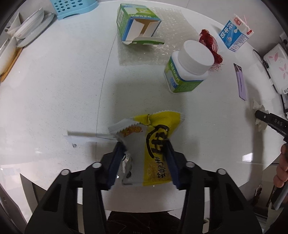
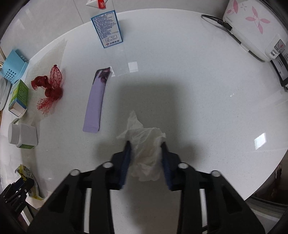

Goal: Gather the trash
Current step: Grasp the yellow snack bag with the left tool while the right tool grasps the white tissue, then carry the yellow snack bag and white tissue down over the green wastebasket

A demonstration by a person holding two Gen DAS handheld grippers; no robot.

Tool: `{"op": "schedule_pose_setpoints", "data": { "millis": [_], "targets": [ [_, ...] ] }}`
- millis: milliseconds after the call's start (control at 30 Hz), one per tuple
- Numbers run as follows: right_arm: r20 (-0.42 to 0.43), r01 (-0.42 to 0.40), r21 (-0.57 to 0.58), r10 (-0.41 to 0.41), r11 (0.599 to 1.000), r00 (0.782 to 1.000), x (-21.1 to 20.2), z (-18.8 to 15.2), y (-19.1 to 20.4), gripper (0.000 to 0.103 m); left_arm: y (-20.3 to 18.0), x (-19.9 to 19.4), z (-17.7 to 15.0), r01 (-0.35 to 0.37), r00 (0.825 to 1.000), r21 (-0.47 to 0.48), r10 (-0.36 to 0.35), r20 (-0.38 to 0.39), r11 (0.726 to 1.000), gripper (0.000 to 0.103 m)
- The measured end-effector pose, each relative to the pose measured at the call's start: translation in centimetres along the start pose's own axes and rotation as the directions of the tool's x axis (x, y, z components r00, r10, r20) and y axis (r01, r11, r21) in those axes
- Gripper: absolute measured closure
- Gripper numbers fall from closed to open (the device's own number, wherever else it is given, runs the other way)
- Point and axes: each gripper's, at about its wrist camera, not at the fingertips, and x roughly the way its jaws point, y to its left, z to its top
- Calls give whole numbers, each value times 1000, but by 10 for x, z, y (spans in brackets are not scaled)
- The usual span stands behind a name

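My left gripper (image 1: 144,142) is shut on a yellow and silver snack wrapper (image 1: 153,144), held over the white table (image 1: 54,90). My right gripper (image 2: 145,144) is shut on a crumpled white tissue (image 2: 144,144) near the table's front edge. Other trash lies on the table: an open green and white carton (image 1: 136,23), a white-capped bottle (image 1: 187,68), red mesh netting (image 2: 48,88), a purple sachet (image 2: 95,100), a blue and white milk carton (image 2: 108,28) and a white paper strip (image 1: 86,136).
Bubble wrap (image 1: 162,46) lies under the open carton. White dishes (image 1: 27,28) and a blue perforated basket (image 1: 72,7) stand at the far left. A white flowered appliance (image 2: 255,27) with a cable sits at the far right.
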Motion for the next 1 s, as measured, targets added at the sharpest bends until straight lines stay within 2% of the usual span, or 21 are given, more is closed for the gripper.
{"op": "schedule_pose_setpoints", "data": {
  "millis": [33,167,433,1000],
  "targets": [
    [0,2,-1,-2,1000,1000,0,0,0,86,-2,-2,0,0,1000,7,0,5,1000,70],
    [6,-1,4,1,1000,1000,-1,-1,0,90,-5,-6,2,7,1000,19,-7,11,1000,77],
    [44,-6,-19,6,1000,999,-20,-8,1,90,-2,-12,3,11,1000,37,-12,29,999,79],
    [152,-38,-68,48,997,987,-70,-36,16,90,-5,-49,-11,3,992,62,-11,129,998,80]
  ]
}}
